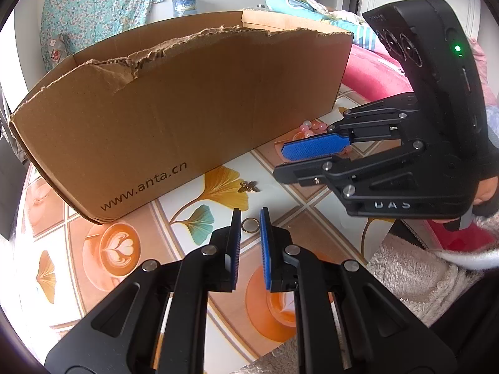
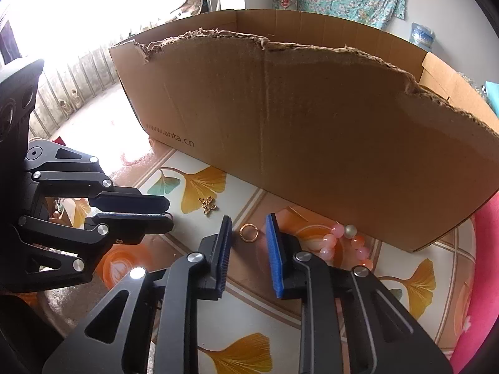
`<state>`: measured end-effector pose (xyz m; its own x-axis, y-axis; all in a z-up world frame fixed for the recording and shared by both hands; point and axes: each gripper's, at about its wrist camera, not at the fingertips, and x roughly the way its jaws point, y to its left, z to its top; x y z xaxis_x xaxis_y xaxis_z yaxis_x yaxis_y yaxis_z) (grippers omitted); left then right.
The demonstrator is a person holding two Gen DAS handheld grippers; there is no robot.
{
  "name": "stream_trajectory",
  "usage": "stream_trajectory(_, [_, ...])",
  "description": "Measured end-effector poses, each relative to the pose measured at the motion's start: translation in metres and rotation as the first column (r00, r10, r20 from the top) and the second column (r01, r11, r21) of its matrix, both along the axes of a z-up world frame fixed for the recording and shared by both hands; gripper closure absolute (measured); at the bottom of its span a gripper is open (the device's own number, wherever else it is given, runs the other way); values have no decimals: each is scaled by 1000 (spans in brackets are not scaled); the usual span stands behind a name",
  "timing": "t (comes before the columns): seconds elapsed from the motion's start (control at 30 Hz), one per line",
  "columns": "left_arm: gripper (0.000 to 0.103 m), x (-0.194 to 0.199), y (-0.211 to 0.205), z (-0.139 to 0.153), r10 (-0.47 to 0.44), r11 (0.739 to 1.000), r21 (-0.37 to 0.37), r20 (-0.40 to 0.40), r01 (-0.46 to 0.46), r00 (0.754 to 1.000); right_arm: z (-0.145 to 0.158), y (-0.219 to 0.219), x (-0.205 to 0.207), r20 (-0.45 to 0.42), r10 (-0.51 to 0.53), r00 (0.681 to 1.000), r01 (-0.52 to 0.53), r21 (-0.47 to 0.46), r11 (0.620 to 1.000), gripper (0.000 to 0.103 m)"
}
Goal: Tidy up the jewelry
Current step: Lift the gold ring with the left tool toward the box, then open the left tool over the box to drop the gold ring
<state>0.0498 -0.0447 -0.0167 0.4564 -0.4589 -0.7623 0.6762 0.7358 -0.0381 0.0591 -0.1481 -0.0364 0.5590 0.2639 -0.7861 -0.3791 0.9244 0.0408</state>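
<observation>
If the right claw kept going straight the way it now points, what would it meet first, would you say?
Probably the small gold ring on the table, lying just ahead between the right claw and its open fingers; beyond stands the brown cardboard box.

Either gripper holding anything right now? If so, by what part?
Nothing held. Left gripper is open, the gold ring lying on the table between its tips. Right gripper is open too, empty.

Right gripper (image 2: 248,218) jaws parted above patterned tablecloth (image 2: 249,305). Gold ring (image 2: 248,233) lies flat, seen between the fingertips. Butterfly charm (image 2: 208,204) far-left of ring. Pink bead bracelet (image 2: 346,244) to the right (one pale bead), against torn cardboard box (image 2: 312,131). Left gripper (image 2: 170,213) at left, jaws nearly together.
</observation>
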Motion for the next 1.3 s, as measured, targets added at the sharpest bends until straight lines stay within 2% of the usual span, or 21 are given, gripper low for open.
stream_trajectory(0.07, [92,-1,1,1,2,1000,-1,4,-2,1000,0,-4,1,-8,4,1000,-4,21,1000,91])
stream_trajectory(0.33, [92,-7,4,7,12,1000,-1,27,-12,1000,0,-13,0,-7,-10,1000,10,53,999,91])
stream_trajectory(0.5, [92,-11,7,17,15,1000,-12,47,-14,999,12,-26,-12,11,-15,1000,14,78,997,91])
stream_trajectory(0.6, [92,-16,13,37,10,999,-51,73,-6,997,30,-32,-20,44,-11,999,6,114,993,91])
stream_trajectory(0.77, [92,-19,24,91,-7,989,-146,169,32,986,80,-45,-30,139,1,990,-34,234,972,91])
stream_trajectory(0.9, [92,-3,34,124,4,976,-215,200,40,980,116,-50,-23,211,-4,977,-57,284,957,91])
stream_trajectory(1.0, [92,25,34,129,34,978,-206,172,2,985,125,-52,-3,209,-19,978,-43,292,955,91])
stream_trajectory(1.07, [92,47,31,125,55,983,-182,126,-31,990,123,-45,20,177,-41,983,-5,255,967,91])
stream_trajectory(1.17, [92,86,25,113,75,983,-170,-5,-75,997,113,-46,58,76,-78,994,59,226,972,91])
stream_trajectory(1.3, [92,129,20,90,96,976,-176,-175,-127,980,97,-54,101,-33,-139,990,143,189,971,91])
